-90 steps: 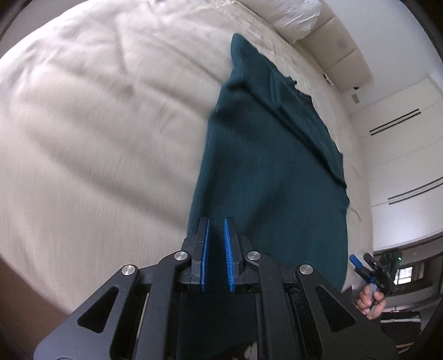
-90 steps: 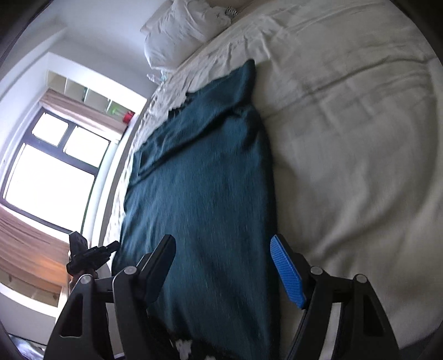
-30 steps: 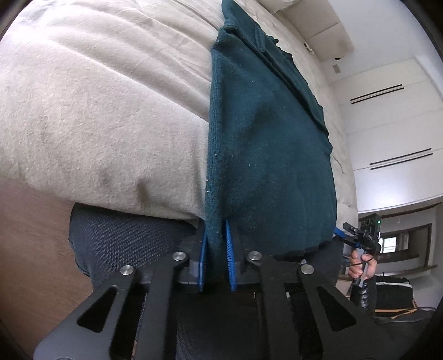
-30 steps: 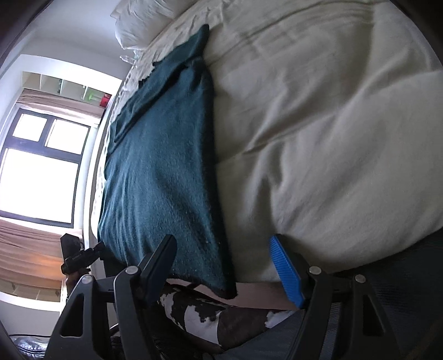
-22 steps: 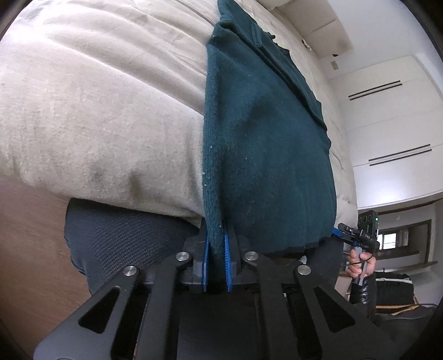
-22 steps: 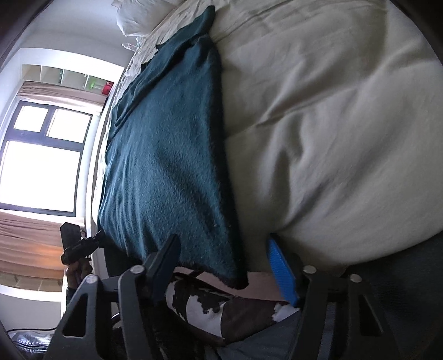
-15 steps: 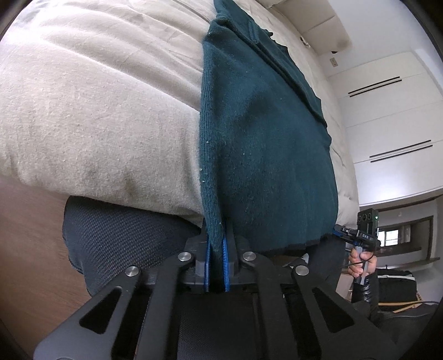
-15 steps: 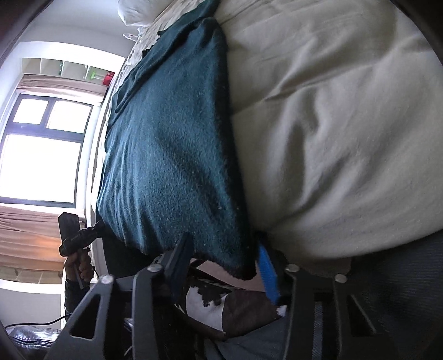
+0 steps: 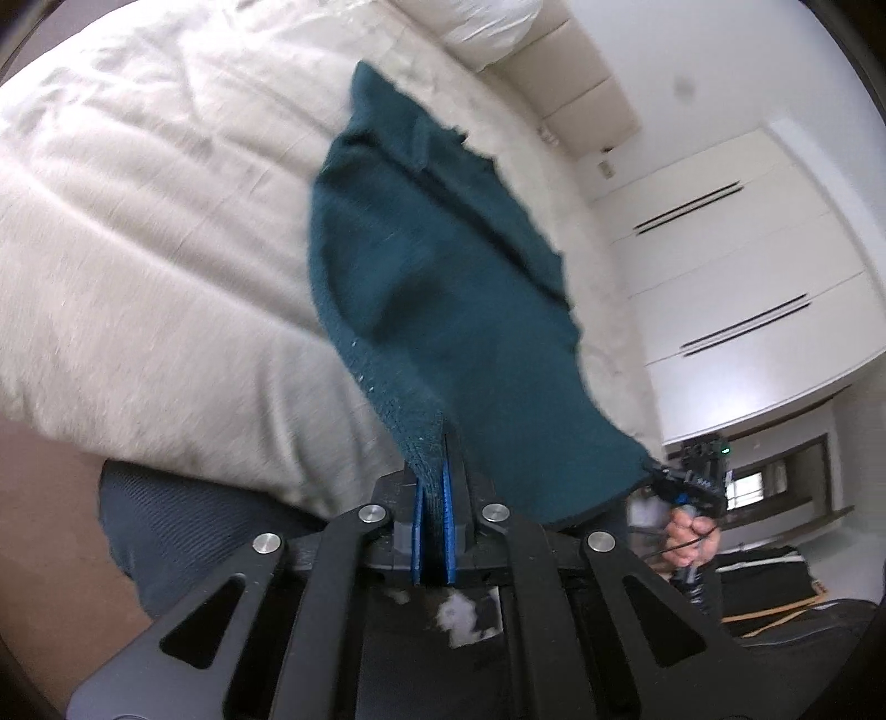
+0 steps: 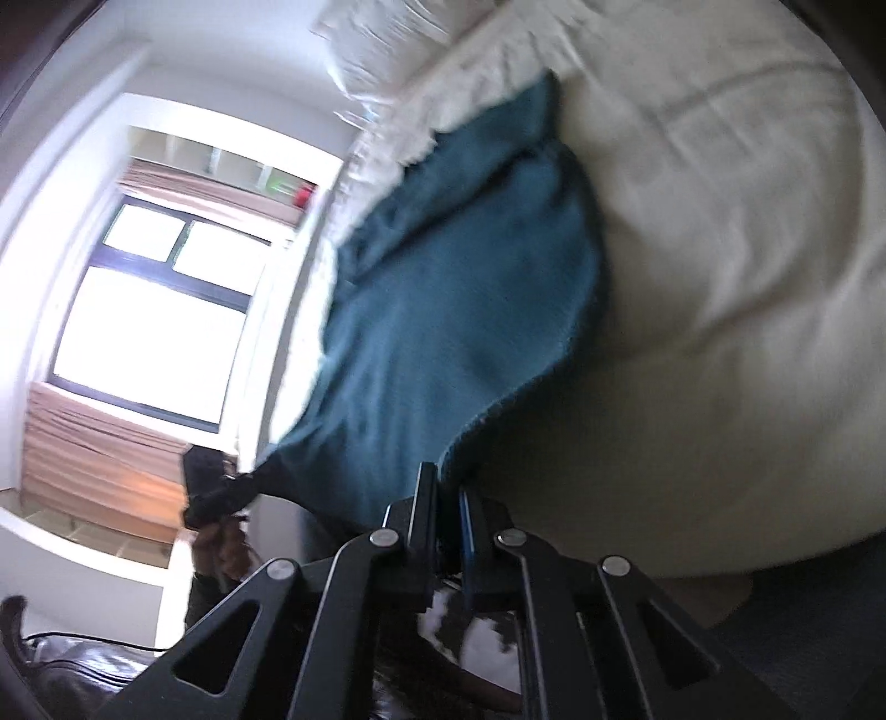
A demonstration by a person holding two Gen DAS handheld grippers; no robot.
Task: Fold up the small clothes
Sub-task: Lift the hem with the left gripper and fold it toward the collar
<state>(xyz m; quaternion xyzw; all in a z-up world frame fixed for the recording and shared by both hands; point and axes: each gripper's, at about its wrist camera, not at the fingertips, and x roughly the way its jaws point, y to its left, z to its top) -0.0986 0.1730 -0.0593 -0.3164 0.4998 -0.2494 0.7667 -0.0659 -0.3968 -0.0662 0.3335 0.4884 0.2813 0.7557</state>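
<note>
Now both hand-held grippers pinch the near hem of the dark teal knitted garment, one at each corner. At 6 o'clock in the left wrist view, the left gripper has its blue-padded jaws pressed together on the garment's near left corner, the thick knit edge bunched between the pads. From there the cloth rises toward 12 o'clock and lies spread over the cream quilted bed cover, its far end folded and narrowing toward a white pillow at the head of the bed. Toward 4 o'clock in the same view, the right gripper shows small at the garment's other near corner, with the person's hand wrapped round its handle. In the right wrist view the right gripper has just been closing and now clamps the near right corner of the garment, the cloth caught between its jaws. The left gripper appears at 8 o'clock there, dark against a bright window, holding the opposite corner, so the hem hangs stretched between the two and lifted off the bed edge.
</note>
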